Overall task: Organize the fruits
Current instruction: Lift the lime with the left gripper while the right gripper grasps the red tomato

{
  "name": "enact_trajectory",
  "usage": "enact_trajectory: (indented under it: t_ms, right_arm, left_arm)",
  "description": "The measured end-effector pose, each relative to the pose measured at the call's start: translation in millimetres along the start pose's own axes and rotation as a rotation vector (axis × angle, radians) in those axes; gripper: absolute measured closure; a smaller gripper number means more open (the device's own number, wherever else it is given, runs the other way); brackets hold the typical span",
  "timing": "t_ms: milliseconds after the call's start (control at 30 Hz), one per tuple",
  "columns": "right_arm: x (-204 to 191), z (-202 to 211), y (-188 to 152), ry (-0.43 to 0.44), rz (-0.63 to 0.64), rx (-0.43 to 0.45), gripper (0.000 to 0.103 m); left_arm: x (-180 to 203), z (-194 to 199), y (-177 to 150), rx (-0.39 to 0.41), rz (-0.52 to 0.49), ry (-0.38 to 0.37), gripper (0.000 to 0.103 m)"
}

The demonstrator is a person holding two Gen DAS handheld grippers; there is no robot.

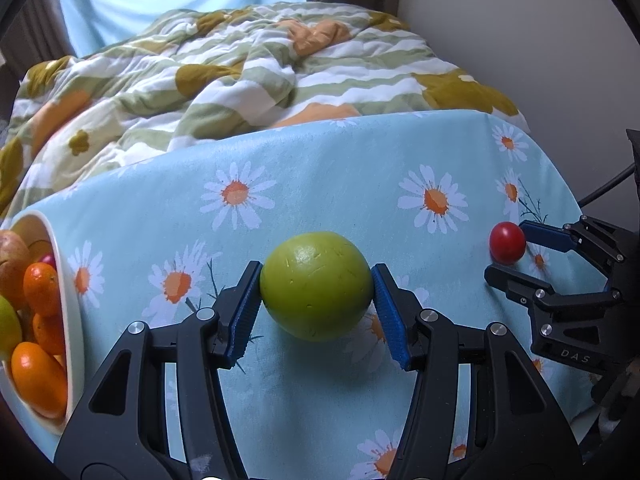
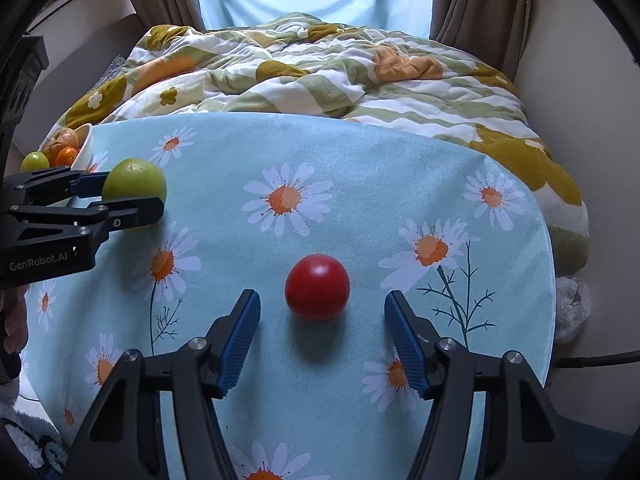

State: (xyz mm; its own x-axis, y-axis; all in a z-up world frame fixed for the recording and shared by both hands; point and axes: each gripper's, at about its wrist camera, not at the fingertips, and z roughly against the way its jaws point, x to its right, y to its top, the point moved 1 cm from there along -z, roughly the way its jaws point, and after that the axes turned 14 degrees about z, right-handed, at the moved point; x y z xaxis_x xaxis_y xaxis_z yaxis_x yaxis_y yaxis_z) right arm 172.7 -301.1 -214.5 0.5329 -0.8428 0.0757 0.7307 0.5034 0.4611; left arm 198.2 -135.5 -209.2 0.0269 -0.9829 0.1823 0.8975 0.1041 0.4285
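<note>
A green apple rests on the daisy-print tablecloth, and my left gripper is shut on it, both blue pads pressed against its sides. Off to the right, a small red tomato-like fruit lies on the cloth between the fingers of my right gripper. That gripper is open, with a clear gap on each side of the fruit. From the right wrist view, the apple and the left gripper's fingers show at the left edge.
A white bowl at the table's left edge holds several oranges, a reddish apple and a green fruit. Behind the table lies a bed with a rumpled striped quilt. A crumpled white bag sits past the table's right edge.
</note>
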Motion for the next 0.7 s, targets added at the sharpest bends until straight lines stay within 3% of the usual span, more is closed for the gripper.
enact_trajectory:
  t_ms: [233,700]
  right_arm:
    - [-6.1,-1.4,4.4,-0.014,0.053,0.002,0.075]
    - [-32.2,42.8,36.6,0.046,0.139,0.107,0.075]
  left_arm:
    - [-4.8,8.8,-6.1,0.016,0.028,0.007,0.042]
    - [-23.7,69.7,-11.3,0.116,0.132,0.014,0.042]
